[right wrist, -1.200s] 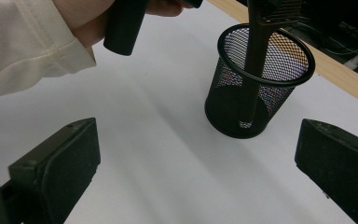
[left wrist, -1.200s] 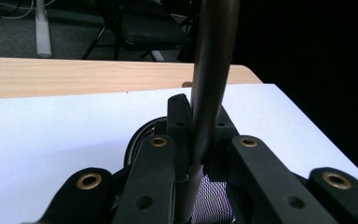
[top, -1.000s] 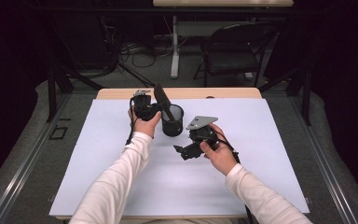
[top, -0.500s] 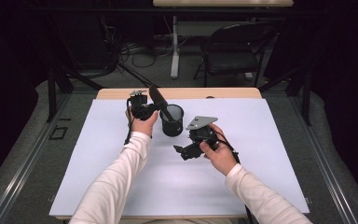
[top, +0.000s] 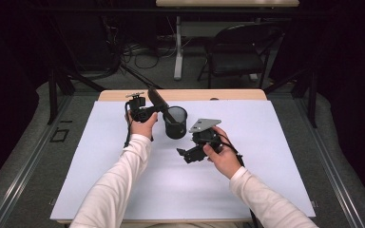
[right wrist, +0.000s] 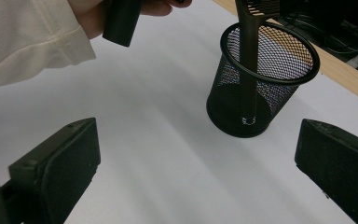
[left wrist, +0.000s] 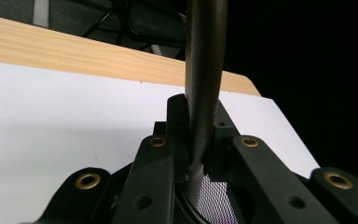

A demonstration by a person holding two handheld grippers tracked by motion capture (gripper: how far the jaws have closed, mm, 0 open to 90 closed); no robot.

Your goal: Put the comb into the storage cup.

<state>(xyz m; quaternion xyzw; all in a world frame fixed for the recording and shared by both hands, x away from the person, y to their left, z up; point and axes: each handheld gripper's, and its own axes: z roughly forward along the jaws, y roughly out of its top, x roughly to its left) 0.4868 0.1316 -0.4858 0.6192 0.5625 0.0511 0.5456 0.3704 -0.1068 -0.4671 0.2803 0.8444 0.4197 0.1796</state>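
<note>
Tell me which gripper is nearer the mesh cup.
Left. The left gripper sits at the mesh cup, clamping a black utensil that stands in it; the right gripper waits open, nearer the person.

We're looking at a lab or recording room, dark all around. A wooden table [top: 123,95] stands in the middle, covered by a plain white sheet [top: 275,142]. Just beyond the table, loose cables [top: 138,52] tangle on the grey carpet. Behind the table's far right corner sits a black chair [top: 237,52], and past it a second desk [top: 228,3]. Black metal frame struts [top: 54,90] flank the table's left.
</note>
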